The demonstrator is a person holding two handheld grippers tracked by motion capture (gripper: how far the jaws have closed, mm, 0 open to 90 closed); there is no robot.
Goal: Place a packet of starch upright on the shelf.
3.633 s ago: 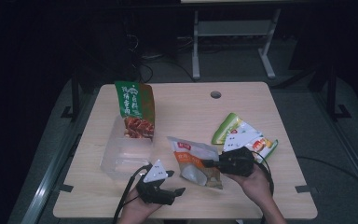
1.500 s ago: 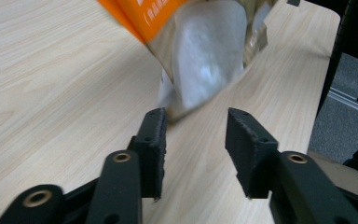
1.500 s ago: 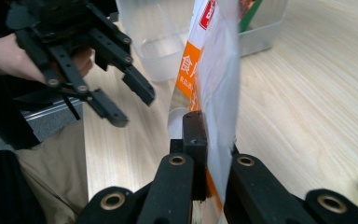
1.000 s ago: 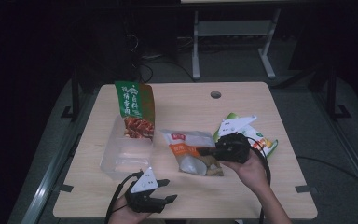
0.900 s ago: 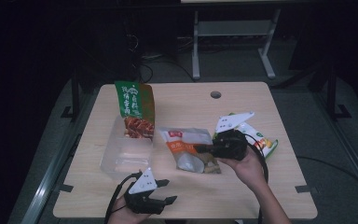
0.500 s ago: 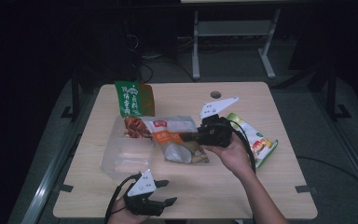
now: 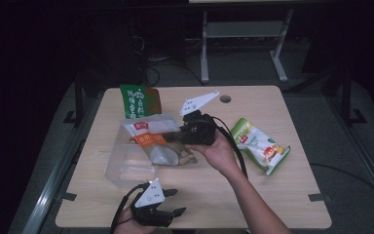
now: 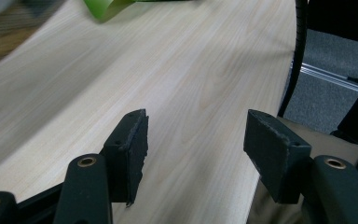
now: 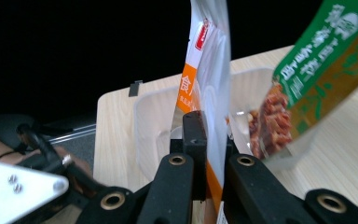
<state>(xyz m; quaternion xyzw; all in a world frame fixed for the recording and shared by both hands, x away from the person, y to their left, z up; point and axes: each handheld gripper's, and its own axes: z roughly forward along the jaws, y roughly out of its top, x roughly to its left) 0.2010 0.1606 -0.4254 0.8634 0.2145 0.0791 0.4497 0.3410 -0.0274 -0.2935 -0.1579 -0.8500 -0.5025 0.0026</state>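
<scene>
My right gripper (image 7: 177, 136) is shut on the edge of a clear snack bag (image 7: 153, 141) with an orange and white label. The bag hangs tilted above a clear plastic container (image 7: 126, 163) left of the table's middle. In the right gripper view the pads (image 9: 193, 128) pinch the bag (image 9: 209, 60) over the container (image 9: 154, 121). My left gripper (image 7: 177, 202) rests at the table's front edge. Its jaws have just opened a little wider and nothing is between them (image 8: 196, 135).
A green snack bag (image 7: 139, 101) stands just behind the container and looms close in the right gripper view (image 9: 317, 60). A green and white packet (image 7: 260, 145) lies to the right. The wooden table (image 7: 282, 195) has a cable hole (image 7: 225, 99) at the back.
My right gripper has carried the snack bag left, up and away from the front edge, from the table's middle to over the container. The left hand has stayed put.
</scene>
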